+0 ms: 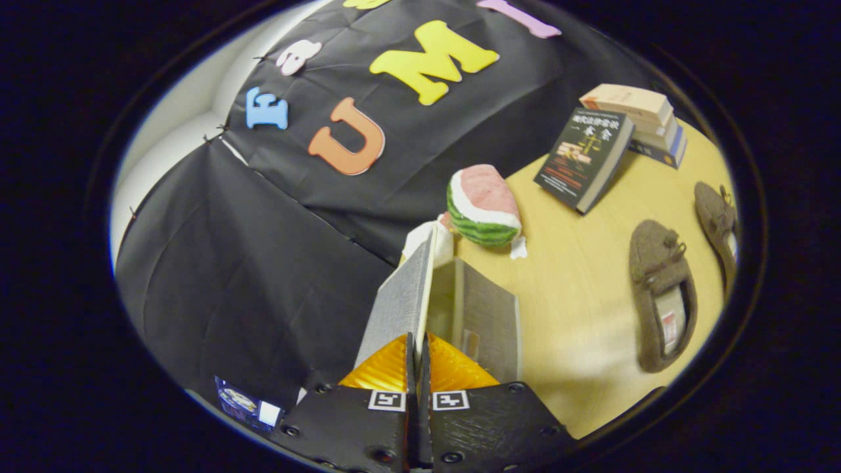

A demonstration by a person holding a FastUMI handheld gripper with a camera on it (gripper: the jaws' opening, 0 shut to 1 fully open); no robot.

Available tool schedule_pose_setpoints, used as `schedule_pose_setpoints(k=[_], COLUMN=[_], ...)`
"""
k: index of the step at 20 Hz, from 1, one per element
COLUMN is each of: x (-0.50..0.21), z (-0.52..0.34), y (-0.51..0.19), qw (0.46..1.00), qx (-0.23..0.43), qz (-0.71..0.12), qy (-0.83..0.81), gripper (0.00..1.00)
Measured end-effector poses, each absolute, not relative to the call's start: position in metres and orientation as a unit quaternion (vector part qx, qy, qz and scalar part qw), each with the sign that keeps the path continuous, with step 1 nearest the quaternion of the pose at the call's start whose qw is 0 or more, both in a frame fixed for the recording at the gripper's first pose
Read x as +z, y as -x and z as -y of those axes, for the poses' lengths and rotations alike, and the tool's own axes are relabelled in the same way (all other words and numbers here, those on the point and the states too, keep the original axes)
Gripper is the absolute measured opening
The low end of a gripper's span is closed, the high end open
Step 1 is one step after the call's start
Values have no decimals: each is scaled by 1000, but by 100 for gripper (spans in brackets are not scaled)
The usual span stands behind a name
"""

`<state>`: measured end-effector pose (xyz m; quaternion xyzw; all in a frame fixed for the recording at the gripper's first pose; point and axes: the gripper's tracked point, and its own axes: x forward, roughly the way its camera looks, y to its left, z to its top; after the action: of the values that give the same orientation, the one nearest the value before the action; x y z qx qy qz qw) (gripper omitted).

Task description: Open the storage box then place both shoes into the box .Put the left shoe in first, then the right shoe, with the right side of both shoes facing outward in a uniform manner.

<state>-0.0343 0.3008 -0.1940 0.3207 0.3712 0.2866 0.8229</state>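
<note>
The gripper (418, 348) has its fingers pressed together on the near edge of the lid (399, 303), which stands raised and runs straight ahead from the fingertips. Just to the right of the lid, close ahead of the fingers, the box (483, 315) shows its grey wall and part of its open inside. The view is tilted, so the table (578, 295) slopes up to the right.

My reading is that the opening step is in hand: the lid is lifted but still gripped, and no shoe is in the box yet. Both shoes lie on the table well to the right of the fingers. The near shoe (660, 295) lies beyond the box with its opening facing up; the far shoe (717, 220) lies further right. Which one is the left shoe I cannot tell from here.

Ahead, past the box, sits a watermelon slice (485, 205) toy, and further off to the right a dark book (583, 157) leans on a stack of books (640, 121).

The next move probably calls for swinging the lid fully back until it rests open, letting go, then reaching right for the left shoe. The lid could fall shut if released too early.
</note>
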Motion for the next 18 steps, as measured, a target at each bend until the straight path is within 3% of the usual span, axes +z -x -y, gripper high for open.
schedule_pose_setpoints(k=[8, 13, 18], x=[-78, -77, -81], z=[-433, -511, -536], y=[49, 63, 63], qw=[834, 818, 828], qx=[422, 475, 491], qz=[-292, -282, -252], qy=[-203, -159, -95], gripper=[1, 17, 76])
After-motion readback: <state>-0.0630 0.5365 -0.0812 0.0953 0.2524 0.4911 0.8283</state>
